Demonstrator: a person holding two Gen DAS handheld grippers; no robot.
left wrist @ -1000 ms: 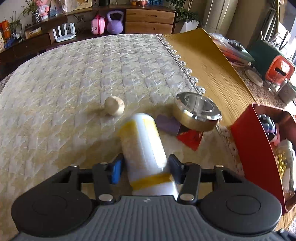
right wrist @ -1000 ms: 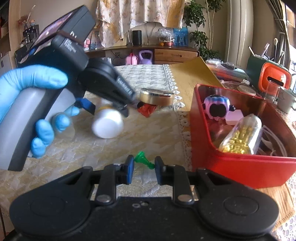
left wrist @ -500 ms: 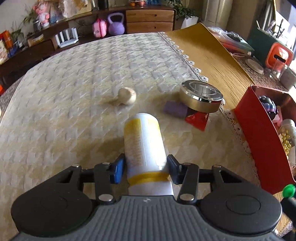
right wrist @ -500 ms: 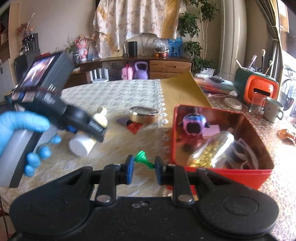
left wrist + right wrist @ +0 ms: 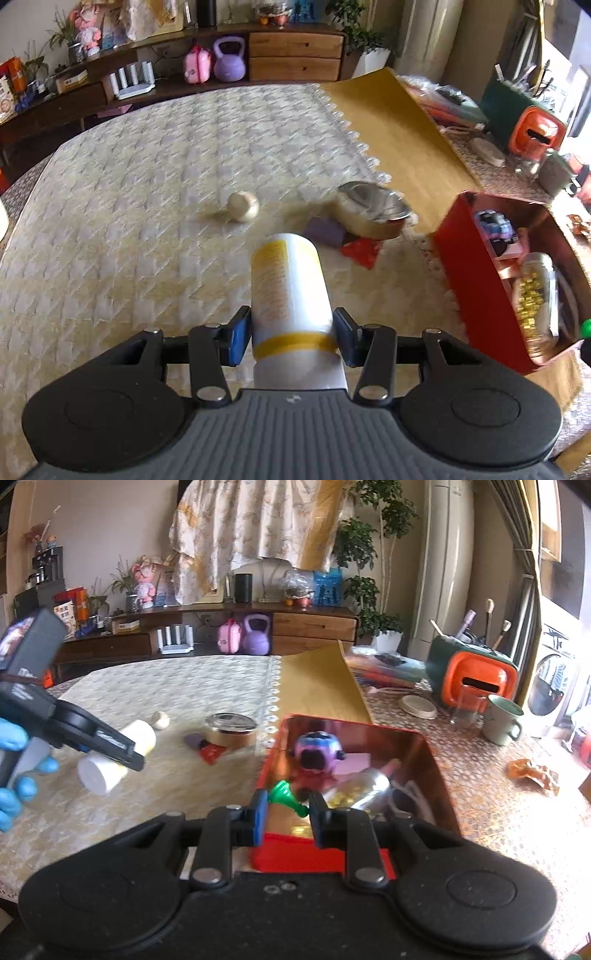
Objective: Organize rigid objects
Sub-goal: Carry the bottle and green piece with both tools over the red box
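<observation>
Left gripper (image 5: 291, 334): fingers pinch a white cylindrical bottle (image 5: 290, 291) with a yellow label, gripped near the yellow band by its cap end. The bottle points away from the camera toward 12 o'clock, lifted above the cream quilted tablecloth (image 5: 129, 206). In the right wrist view the same bottle (image 5: 116, 755) is seen tilted in the left gripper (image 5: 122, 751), held clear of the cloth, with a blue-gloved hand (image 5: 14, 775) on the handle.

Right gripper (image 5: 286, 805): fingers pressed onto a small green plastic piece (image 5: 284, 794) with a flared end. It is held over the near edge of the red tin box (image 5: 354, 860).

Red tin box contents, right wrist view: purple-and-pink toy (image 5: 317, 751), pink block (image 5: 354, 762), clear bottle of gold beads (image 5: 360, 788). The white loop behind the beads bottle is too unclear to identify.

On the cloth, left wrist view, from the bottle tip:
- small beige ball (image 5: 242, 206) at 11 o'clock, well apart
- purple block (image 5: 325, 230) at 1 o'clock, near
- red wrapper (image 5: 362, 251) just beside the purple block
- round gold tin with silver lid (image 5: 373, 214) touching both, at the lace edge of the cloth

The red tin box (image 5: 465, 266) sits at 3 o'clock on the wooden tabletop (image 5: 399, 136).
</observation>
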